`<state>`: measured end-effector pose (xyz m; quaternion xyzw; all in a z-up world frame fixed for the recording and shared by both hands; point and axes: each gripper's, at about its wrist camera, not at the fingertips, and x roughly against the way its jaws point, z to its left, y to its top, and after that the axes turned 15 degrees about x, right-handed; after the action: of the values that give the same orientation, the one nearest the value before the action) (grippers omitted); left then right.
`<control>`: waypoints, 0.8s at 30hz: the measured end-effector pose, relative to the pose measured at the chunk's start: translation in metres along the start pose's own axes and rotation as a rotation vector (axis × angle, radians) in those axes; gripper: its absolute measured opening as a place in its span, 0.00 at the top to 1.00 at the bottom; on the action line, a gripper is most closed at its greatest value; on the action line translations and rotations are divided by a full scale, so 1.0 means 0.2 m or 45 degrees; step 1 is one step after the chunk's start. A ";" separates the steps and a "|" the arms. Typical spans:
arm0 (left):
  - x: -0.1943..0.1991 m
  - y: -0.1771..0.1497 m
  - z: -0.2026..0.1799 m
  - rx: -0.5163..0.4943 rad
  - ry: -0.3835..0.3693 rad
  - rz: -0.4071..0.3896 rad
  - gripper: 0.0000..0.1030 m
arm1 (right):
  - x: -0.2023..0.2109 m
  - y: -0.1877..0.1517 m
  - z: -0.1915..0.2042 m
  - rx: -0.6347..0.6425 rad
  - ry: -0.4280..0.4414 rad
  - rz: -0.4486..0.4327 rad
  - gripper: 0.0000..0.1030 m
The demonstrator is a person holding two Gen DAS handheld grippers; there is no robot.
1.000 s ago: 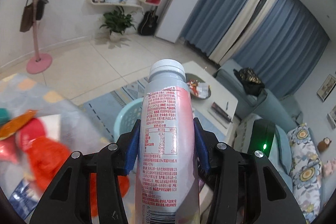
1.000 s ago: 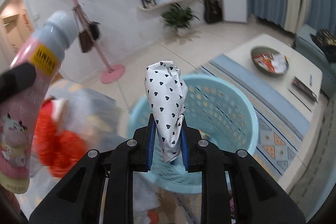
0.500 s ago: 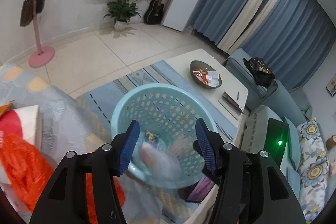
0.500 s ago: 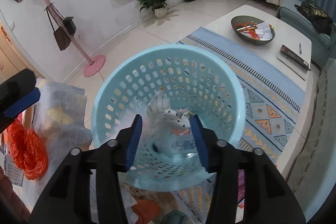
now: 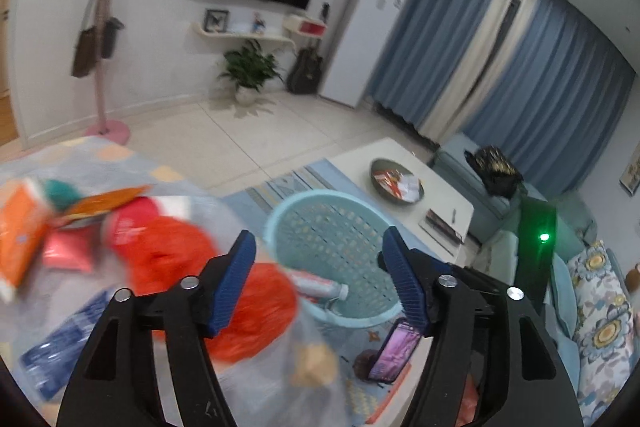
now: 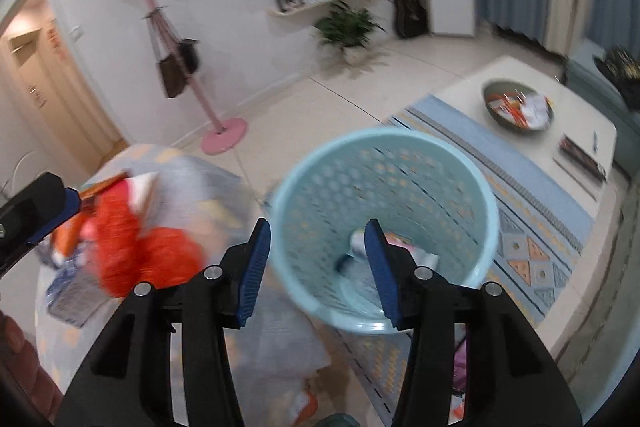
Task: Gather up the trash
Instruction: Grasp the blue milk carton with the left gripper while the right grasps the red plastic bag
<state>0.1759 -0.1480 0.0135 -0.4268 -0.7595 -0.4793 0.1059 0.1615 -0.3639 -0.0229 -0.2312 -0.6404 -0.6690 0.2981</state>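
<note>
A light blue perforated basket [image 5: 332, 223] [image 6: 384, 163] stands on the rug beside the table. The pink milk bottle [image 5: 318, 286] lies inside it, and crumpled trash [image 6: 416, 257] shows at its bottom. My left gripper [image 5: 318, 275] is open and empty, over the table edge near the basket. My right gripper [image 6: 318, 269] is open and empty, above the basket's near rim. An orange plastic bag [image 5: 248, 303] [image 6: 152, 251] and several wrappers [image 5: 24, 227] lie on the grey tablecloth. The left gripper also shows at the left edge of the right wrist view [image 6: 36, 207].
A white coffee table [image 5: 424, 187] with a dish of scraps [image 6: 518, 107] stands beyond the basket. A phone [image 5: 394, 351] lies on the rug below. A pink coat stand [image 6: 218, 131], a plant and a sofa [image 5: 592, 287] are further off.
Both grippers opened and dropped their loads, the bottle and the dotted wrapper, into the basket. Both have since drawn back and swung left toward the table.
</note>
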 end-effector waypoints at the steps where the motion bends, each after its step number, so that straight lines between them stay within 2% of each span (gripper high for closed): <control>1: 0.07 0.00 0.05 0.012 0.015 -0.033 0.33 | 0.02 0.01 0.05 0.024 0.017 -0.014 0.55; 6: 0.30 0.00 0.23 0.017 0.125 -0.134 0.23 | 0.05 0.07 0.28 0.130 0.095 -0.055 0.44; 9: 0.38 0.01 0.37 0.007 0.194 -0.124 0.19 | 0.01 0.09 0.40 0.182 0.133 -0.045 0.39; 11: 0.38 0.01 0.47 -0.003 0.244 -0.081 0.13 | -0.03 0.10 0.46 0.200 0.165 -0.034 0.34; 15: 0.29 -0.02 0.62 -0.062 0.325 0.055 0.13 | -0.14 0.14 0.58 0.241 0.223 0.011 0.32; 17: 0.26 -0.04 0.67 -0.078 0.331 0.100 0.13 | -0.18 0.15 0.62 0.250 0.239 0.028 0.32; 22: 0.20 -0.07 0.70 -0.117 0.330 0.141 0.15 | -0.27 0.17 0.66 0.247 0.240 0.063 0.32; 24: 0.18 -0.08 0.69 -0.128 0.340 0.153 0.20 | -0.31 0.16 0.66 0.238 0.241 0.078 0.32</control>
<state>0.1758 -0.0189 -0.0471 -0.4086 -0.6869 -0.5620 0.2129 0.2186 -0.2261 -0.0332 -0.1578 -0.6615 -0.6159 0.3978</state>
